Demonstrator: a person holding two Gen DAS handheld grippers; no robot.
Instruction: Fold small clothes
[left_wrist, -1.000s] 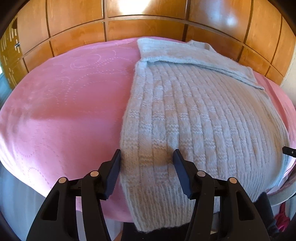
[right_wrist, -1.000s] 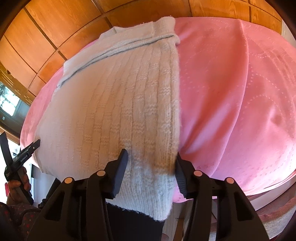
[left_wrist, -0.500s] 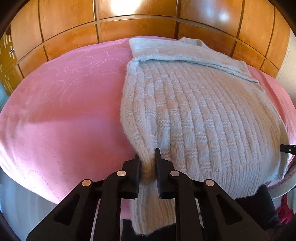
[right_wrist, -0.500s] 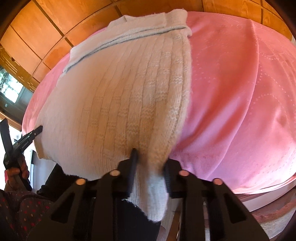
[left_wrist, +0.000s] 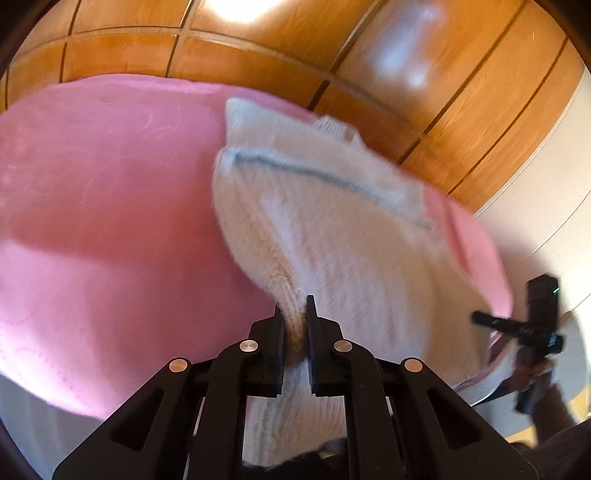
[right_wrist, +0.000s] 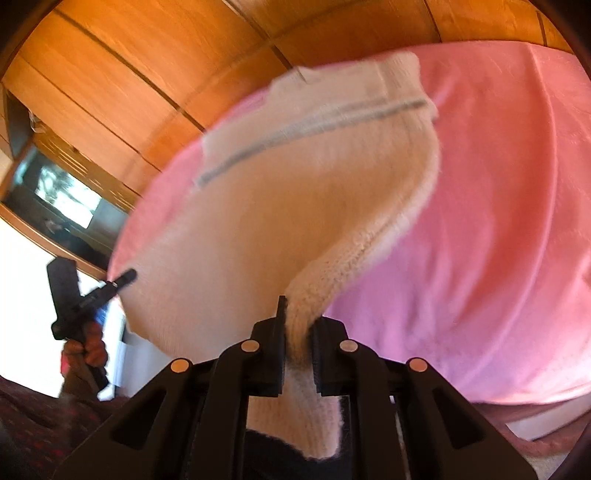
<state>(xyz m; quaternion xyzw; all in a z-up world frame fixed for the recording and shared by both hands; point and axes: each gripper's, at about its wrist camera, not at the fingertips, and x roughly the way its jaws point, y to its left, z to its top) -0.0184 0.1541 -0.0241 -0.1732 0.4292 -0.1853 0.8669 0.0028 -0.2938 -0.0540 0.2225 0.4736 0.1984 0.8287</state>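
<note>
Sweater (left_wrist: 343, 236) hem corners pinched in both sets of jaws – left gripper (left_wrist: 295, 325), right gripper (right_wrist: 297, 328) – near edge raised off pink bed (left_wrist: 103, 221), likely for folding toward collar.

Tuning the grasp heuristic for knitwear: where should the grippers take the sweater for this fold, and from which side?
By the ribbed hem corners, approached from the near edge, as now: the left gripper and right gripper each pinch a bunched corner of the sweater. The hem hangs free toward the person, while the far end with the folded sleeve lies on the pink blanket.
</note>
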